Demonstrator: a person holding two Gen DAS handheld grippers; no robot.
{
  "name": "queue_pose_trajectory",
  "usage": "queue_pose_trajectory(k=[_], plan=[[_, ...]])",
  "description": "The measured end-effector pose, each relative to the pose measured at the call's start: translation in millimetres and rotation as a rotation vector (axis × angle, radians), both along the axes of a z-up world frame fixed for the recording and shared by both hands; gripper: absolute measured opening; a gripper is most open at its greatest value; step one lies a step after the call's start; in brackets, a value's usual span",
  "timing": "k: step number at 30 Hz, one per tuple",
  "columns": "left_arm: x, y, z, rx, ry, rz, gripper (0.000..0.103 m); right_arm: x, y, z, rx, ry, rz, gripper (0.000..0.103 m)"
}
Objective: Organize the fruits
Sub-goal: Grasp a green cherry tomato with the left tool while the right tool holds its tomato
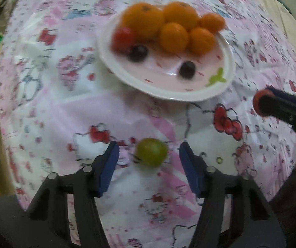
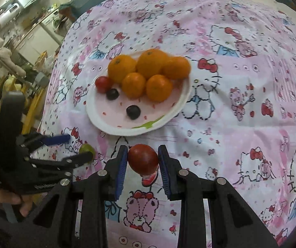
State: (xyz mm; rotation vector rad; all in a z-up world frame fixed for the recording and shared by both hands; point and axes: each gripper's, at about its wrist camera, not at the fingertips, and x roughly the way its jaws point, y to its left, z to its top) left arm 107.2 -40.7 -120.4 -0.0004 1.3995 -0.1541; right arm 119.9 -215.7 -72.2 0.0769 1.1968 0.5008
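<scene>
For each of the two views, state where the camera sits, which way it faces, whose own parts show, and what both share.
Left wrist: rides the left gripper, facing forward over the green grape toward the plate; the right gripper enters at right.
Right wrist: rides the right gripper, which holds the red tomato, facing the plate; the left gripper and a hand show at left.
Shared: plate, oranges, grape, tablecloth.

Your left wrist camera looks forward and down from close over the patterned tablecloth [image 1: 65,113]; your right wrist camera does likewise from its right. Both views share the fruit plate [image 1: 229,62] [image 2: 98,115] ahead.
</scene>
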Motion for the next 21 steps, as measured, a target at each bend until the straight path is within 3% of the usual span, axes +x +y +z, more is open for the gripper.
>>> queue_pose_trajectory(k=[4,6,9,15,21], plan=[[0,-11,-4,0.024,-0.01,-0.037,0.056,1,-7,5,0.016,-0.012,-0.013,0.032],[-1,-16,-6,0.044,-0.016,-0.058,0.039,0,-6,6,0.019,-0.015,-0.011,0.032],[-2,-21,-8,0.064,-0.024,-0.069,0.029,-2,-7,9,0.024,-0.019,-0.008,0.032],[-5,-21,-2,0.039,-0.044,-0.063,0.026,-3,-4,12,0.031,-0.028,0.0,0.032],[-10,-20,26,0.007,-0.114,-0.093,0.026,-2,-7,13,0.04,-0.025,-0.004,0.032]])
